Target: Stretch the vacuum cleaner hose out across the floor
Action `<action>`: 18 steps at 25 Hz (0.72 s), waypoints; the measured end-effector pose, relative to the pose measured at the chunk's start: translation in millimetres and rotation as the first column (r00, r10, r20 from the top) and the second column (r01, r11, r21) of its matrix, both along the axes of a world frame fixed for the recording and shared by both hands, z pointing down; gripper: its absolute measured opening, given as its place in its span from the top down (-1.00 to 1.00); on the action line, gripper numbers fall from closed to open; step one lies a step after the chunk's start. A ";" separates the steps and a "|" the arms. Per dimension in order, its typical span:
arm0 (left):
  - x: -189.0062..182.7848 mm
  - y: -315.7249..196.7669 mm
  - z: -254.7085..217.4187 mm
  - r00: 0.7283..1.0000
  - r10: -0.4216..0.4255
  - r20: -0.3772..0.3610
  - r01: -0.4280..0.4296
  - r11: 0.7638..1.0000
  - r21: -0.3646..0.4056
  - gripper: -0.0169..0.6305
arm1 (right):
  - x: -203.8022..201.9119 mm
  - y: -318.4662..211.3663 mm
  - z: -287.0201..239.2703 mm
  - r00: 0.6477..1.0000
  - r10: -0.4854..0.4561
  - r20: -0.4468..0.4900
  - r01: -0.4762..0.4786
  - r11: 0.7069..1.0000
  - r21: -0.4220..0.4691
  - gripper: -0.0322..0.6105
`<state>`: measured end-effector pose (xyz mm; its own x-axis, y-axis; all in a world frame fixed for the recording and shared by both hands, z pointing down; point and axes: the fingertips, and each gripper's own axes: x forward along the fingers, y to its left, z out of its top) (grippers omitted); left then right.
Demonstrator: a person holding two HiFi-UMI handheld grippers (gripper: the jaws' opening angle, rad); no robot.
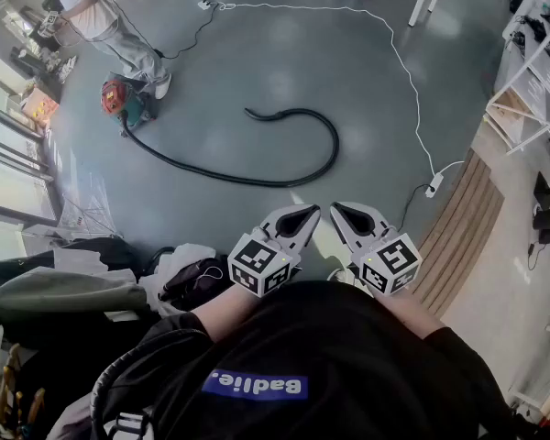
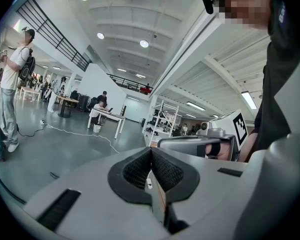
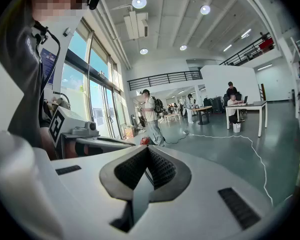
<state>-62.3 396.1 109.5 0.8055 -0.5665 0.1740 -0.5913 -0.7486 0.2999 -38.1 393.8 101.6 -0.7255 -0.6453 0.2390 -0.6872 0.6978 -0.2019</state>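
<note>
Left gripper jaws pressed together, nothing between. Right gripper same, just beside it, both close to body. Vacuum cleaner hose lies on grey floor well ahead, curled in hook shape. Far end at red-green vacuum cleaner, beside standing person.
</note>
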 end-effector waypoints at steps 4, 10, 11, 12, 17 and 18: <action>4.4 -3.9 0.7 1.000 -0.001 0.002 0.001 1.000 0.000 0.92 | 4.9 -3.5 1.3 1.000 -0.002 0.000 0.002 1.000 -0.005 0.91; 11.8 -6.0 0.2 1.000 0.006 0.006 -0.006 1.000 -0.006 0.92 | 12.1 -5.7 0.4 1.000 0.001 0.002 -0.001 1.000 -0.009 0.91; 12.5 -6.3 0.5 1.000 0.007 0.007 -0.007 1.000 -0.006 0.92 | 12.9 -6.0 0.5 1.000 0.002 0.006 -0.002 1.000 -0.010 0.91; 13.4 -6.8 0.8 1.000 0.007 0.008 -0.007 1.000 -0.007 0.92 | 13.7 -6.4 0.5 1.000 0.002 0.015 -0.002 1.000 -0.011 0.91; 22.2 -12.1 3.0 1.000 -0.001 0.016 0.001 1.000 -0.011 0.92 | 22.7 -10.0 2.3 0.998 -0.002 0.059 0.004 1.000 -0.028 0.91; 24.9 -13.3 3.2 1.000 -0.003 0.020 0.003 1.000 -0.011 0.92 | 25.8 -11.0 2.9 0.998 -0.004 0.063 0.006 1.000 -0.031 0.91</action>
<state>-37.4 382.8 112.8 0.7999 -0.5670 0.1966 -0.5997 -0.7435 0.2960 -12.3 382.7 104.5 -0.7428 -0.6349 0.2126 -0.6692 0.6938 -0.2661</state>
